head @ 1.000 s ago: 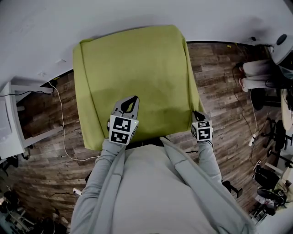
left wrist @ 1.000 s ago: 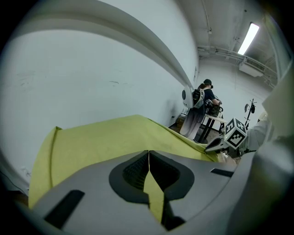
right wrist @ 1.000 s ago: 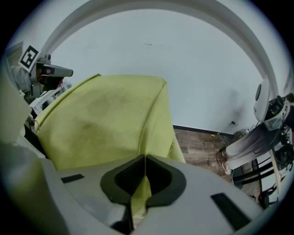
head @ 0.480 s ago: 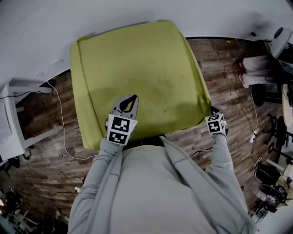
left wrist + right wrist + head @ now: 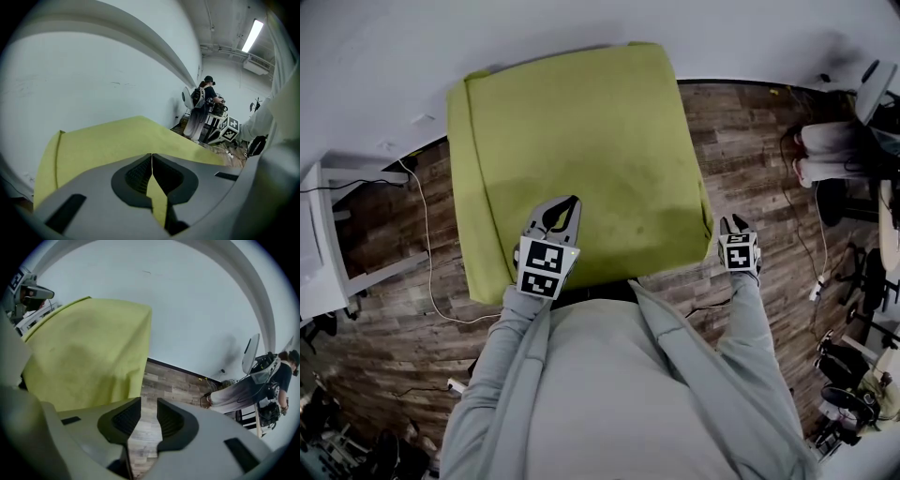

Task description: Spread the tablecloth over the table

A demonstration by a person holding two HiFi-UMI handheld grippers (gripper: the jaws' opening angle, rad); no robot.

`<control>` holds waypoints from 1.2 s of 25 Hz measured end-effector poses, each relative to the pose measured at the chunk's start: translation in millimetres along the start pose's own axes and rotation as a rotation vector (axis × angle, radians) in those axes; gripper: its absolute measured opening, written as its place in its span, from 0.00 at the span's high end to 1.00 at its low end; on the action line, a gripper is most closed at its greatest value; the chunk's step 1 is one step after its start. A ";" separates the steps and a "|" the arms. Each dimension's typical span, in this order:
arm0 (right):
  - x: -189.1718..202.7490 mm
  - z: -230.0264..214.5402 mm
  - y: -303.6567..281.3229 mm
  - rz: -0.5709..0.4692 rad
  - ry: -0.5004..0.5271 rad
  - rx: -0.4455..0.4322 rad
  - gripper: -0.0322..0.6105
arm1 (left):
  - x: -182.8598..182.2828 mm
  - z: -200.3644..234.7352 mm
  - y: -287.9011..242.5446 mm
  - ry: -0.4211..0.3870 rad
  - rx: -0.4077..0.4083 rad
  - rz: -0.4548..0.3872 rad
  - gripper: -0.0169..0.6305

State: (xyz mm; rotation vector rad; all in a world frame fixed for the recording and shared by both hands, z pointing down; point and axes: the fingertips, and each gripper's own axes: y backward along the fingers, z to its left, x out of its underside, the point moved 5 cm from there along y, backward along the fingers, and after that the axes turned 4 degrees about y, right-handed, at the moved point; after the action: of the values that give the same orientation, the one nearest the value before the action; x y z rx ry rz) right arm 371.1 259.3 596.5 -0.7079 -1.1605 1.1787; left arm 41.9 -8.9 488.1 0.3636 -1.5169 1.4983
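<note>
Left claw (image 5: 568, 201) closed, tips together, low over near part of tablecloth (image 5: 581, 131). Likely anchoring it, but pinch of fabric not discernible.

Right claw (image 5: 735, 222) jaws just opening, nothing between them, only floor (image 5: 769, 178) beyond. Cloth corner hangs free just left of it.

Cloth covers table ahead of both claws.

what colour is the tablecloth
Yellow-green, plain; the tablecloth shows best in the head view.

No legible txt, nos. or brands; just b/w square code patterns on left marker cube (image 5: 546, 268) & right marker cube (image 5: 738, 255).
</note>
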 end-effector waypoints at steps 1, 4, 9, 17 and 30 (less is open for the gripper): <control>-6.0 3.6 2.5 -0.020 0.008 -0.003 0.78 | -0.4 0.6 0.1 0.003 -0.003 -0.005 0.93; -24.5 13.9 9.2 -0.072 0.021 -0.017 0.78 | -1.0 2.3 1.5 0.014 -0.012 -0.021 0.93; -64.8 25.0 24.2 -0.176 0.019 -0.050 0.78 | -1.0 5.7 10.1 0.035 -0.045 -0.040 0.93; -179.5 83.1 41.2 -0.398 0.146 -0.188 0.78 | 14.4 38.3 38.4 0.127 -0.189 -0.064 0.93; -285.4 275.9 75.1 -0.563 0.367 -0.550 0.79 | 88.5 96.2 115.9 0.312 -0.469 -0.038 0.93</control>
State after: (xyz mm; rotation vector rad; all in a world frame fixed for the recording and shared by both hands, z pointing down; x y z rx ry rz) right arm 96.4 -27.6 522.4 -0.8835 -1.2603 0.2362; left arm -129.9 -36.4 502.3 -0.1130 -1.5368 1.0650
